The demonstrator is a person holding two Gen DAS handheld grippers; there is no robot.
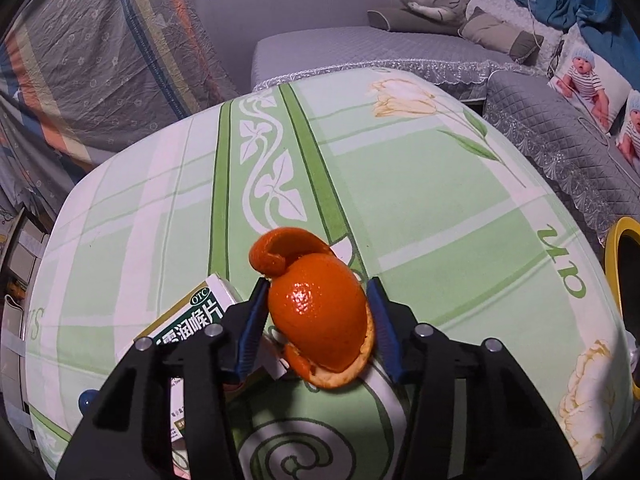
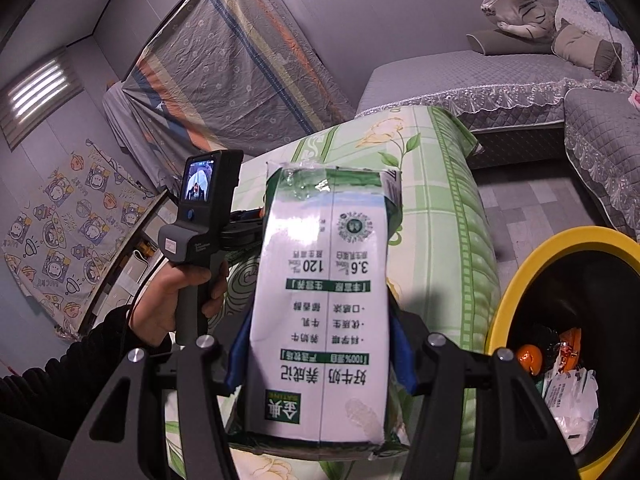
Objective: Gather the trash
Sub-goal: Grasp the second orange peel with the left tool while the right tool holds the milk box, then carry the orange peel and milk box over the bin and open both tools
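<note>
Jaws of the left gripper (image 1: 318, 312) clench a curled orange peel (image 1: 320, 312) above the green floral tablecloth (image 1: 440, 208); the right gripper (image 2: 320, 354) grips a white-and-green milk carton (image 2: 322, 300) beside the yellow-rimmed black bin (image 2: 508, 280)

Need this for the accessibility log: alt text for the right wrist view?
The right gripper holds a white-and-green milk carton upside down, its jaws shut on the sides. At lower right, a yellow-rimmed bin already holds trash; at left, a hand holds the other gripper's handle over the green floral tablecloth.
</note>
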